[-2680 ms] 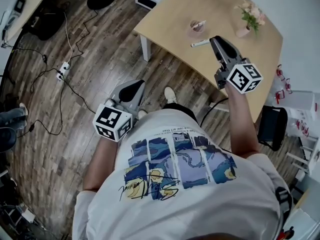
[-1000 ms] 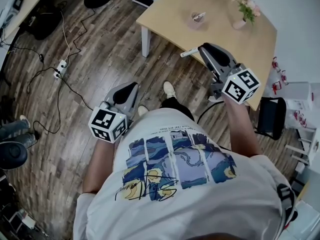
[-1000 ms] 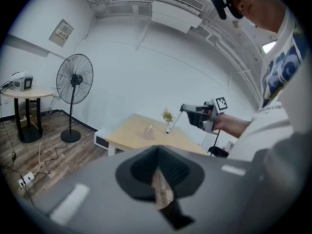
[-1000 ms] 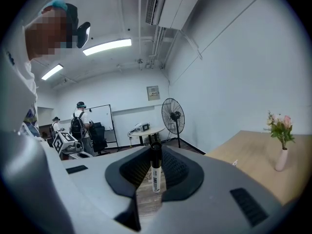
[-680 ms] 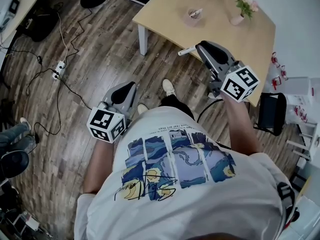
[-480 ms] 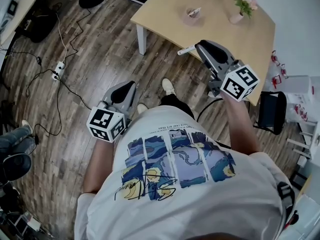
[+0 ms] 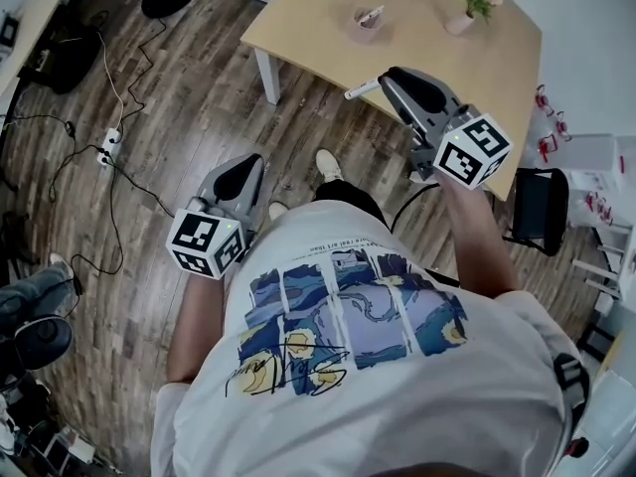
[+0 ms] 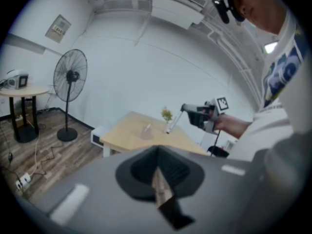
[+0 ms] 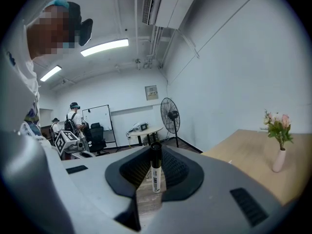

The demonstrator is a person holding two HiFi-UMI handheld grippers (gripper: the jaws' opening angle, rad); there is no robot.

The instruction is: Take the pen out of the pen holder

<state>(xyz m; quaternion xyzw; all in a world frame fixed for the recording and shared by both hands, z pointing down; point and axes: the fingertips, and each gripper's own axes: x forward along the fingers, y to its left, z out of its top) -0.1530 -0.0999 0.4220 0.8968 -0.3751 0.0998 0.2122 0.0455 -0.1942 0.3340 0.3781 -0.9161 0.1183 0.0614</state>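
My right gripper [image 7: 386, 78] is shut on a white marker pen [image 7: 360, 89] with a black cap and holds it in the air off the near edge of the light wooden table [image 7: 417, 28]. In the right gripper view the pen [image 9: 155, 168] stands upright between the jaws. The pen holder [image 7: 366, 22], a small pale cup, sits on the table with another pen leaning in it. My left gripper [image 7: 252, 161] hangs low over the wooden floor, shut with nothing in it. The left gripper view shows the right gripper [image 8: 197, 116] with the pen [image 8: 174, 120].
A pink vase of flowers [image 7: 463, 0] stands on the table's far side. A black chair [image 7: 542, 229] is at the right. Cables and a power strip [image 7: 104, 149] lie on the floor at the left. A standing fan [image 8: 69, 99] and a small round table [image 8: 22, 106] are farther off.
The right gripper has carried the pen back from the table, past its near edge. The person has stepped back, so the table sits farther away. The left gripper moved along with the body.
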